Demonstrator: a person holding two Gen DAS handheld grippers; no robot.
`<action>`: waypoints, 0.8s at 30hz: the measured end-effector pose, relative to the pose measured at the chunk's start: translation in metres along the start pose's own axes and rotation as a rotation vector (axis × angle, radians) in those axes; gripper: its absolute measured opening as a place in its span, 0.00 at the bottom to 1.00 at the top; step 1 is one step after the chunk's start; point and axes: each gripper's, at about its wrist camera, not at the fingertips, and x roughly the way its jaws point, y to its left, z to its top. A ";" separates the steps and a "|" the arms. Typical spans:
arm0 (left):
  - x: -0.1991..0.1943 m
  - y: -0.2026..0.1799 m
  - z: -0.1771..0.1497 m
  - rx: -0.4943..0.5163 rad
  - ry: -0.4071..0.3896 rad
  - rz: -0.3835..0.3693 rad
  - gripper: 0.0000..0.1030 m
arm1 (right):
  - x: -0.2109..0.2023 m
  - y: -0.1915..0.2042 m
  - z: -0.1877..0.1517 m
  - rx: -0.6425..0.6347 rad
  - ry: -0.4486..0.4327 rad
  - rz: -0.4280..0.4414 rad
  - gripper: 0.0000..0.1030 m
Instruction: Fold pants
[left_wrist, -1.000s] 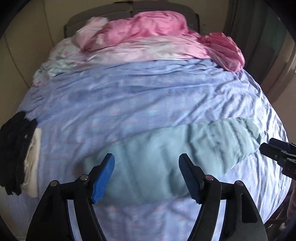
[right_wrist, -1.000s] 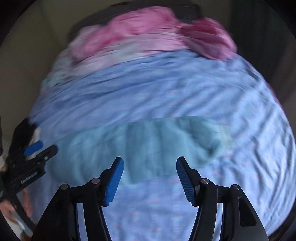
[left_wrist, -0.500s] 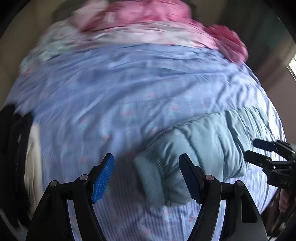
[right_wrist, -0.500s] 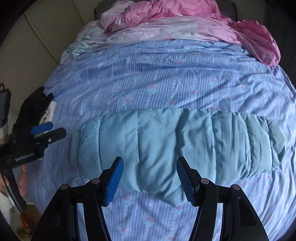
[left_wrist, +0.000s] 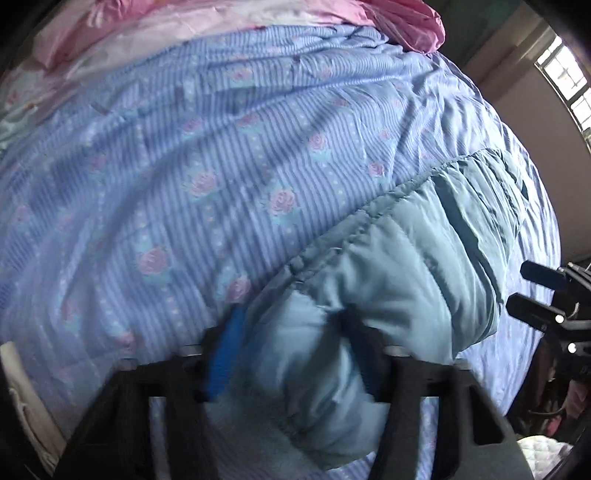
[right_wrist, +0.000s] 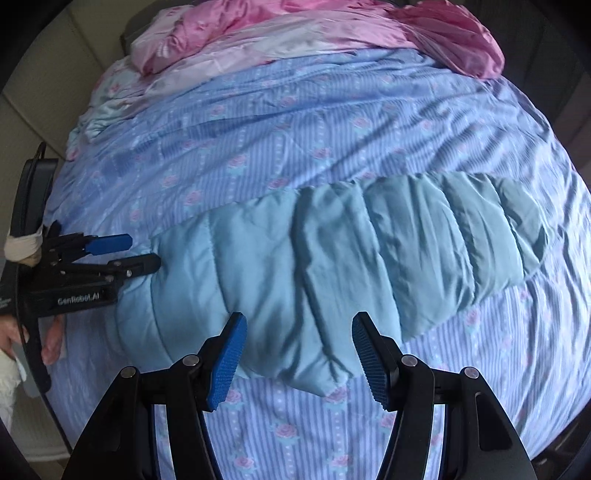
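Observation:
Light teal quilted pants (right_wrist: 332, 266) lie folded lengthwise across the blue flowered bedspread (right_wrist: 295, 129). My left gripper (left_wrist: 295, 350) is open with its jaws on either side of the pants' left end (left_wrist: 388, 288); it also shows in the right wrist view (right_wrist: 144, 251), still parted at that end. My right gripper (right_wrist: 297, 354) is open and empty, hovering over the pants' near edge around the middle. It shows at the right edge of the left wrist view (left_wrist: 535, 291).
A pink quilt (right_wrist: 332, 29) and pale sheets are bunched at the head of the bed. White and dark cloth (left_wrist: 22, 398) lies at the bed's left edge. A window (left_wrist: 569, 81) is at the right wall.
My left gripper has dropped down and forward, so the pants' left end now sits between its open jaws. My right gripper has stayed almost still above the pants.

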 end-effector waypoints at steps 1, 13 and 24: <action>0.002 0.000 0.000 -0.008 0.003 0.005 0.31 | 0.001 -0.001 0.000 0.003 0.003 -0.002 0.59; -0.017 0.007 0.000 -0.039 -0.095 0.049 0.09 | 0.030 0.000 0.018 0.016 0.033 -0.010 0.59; -0.016 -0.002 0.009 -0.028 -0.080 0.186 0.24 | 0.034 -0.006 0.034 -0.014 0.010 -0.037 0.59</action>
